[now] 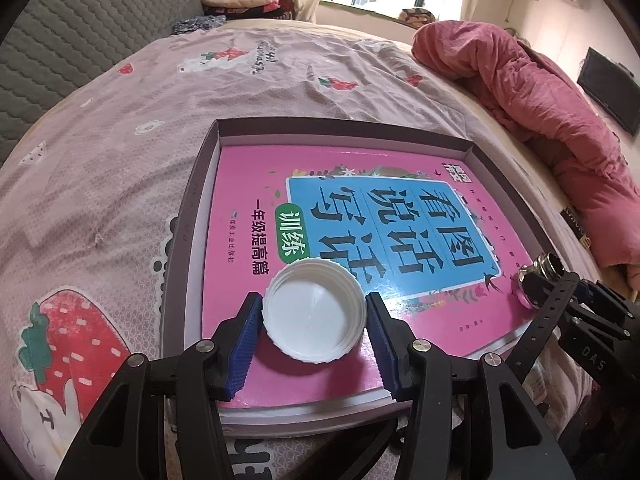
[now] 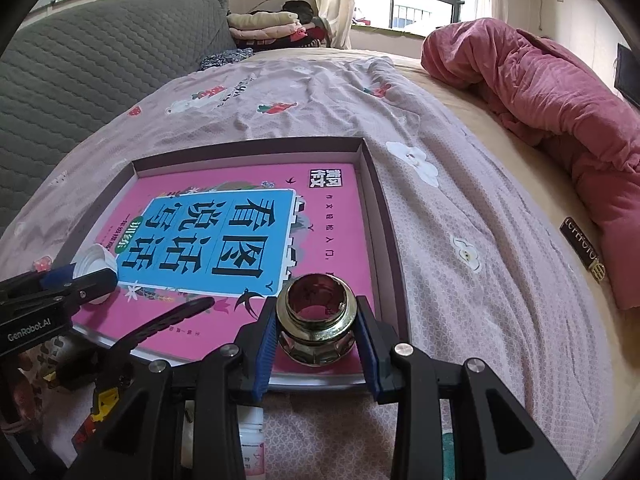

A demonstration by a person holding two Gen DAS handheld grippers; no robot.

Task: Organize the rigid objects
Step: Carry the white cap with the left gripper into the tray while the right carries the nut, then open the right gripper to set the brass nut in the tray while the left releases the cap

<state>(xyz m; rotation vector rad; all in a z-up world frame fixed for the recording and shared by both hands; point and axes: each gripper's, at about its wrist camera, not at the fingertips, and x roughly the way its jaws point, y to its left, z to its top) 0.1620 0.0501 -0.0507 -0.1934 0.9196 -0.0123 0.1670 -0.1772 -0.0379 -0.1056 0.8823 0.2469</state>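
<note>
We start nearest, at the left gripper (image 1: pixel 315 322): its blue pads sit against both sides of a white cap (image 1: pixel 315 311), open side up, so the jaws are clenched on the cap. The cap is over the near edge of a pink book (image 1: pixel 340 216), close to the book's near left corner, and we cannot tell whether it rests on the cover or is held just above it.

The right gripper (image 2: pixel 316 328) has its jaws closed on a brass-coloured metal fitting (image 2: pixel 317 316), pads pressed to its flanks, hollow mouth up. The fitting is at the book's near right corner; whether it touches the cover we cannot tell. In the right wrist view the left gripper and cap (image 2: pixel 96 266) show at the far left, well apart from the fitting. A black strap (image 2: pixel 168 322) lies across the book's near edge between them.

The book lies flat in a shallow box (image 1: pixel 192 216) with low walls, filling most of it. The box rests on a bed (image 1: pixel 120 128) with a pink printed sheet. Farther off, a red quilt (image 1: pixel 540 92) is bunched along the bed's right edge, and folded clothes (image 2: pixel 268 24) are stacked beyond the far end.
</note>
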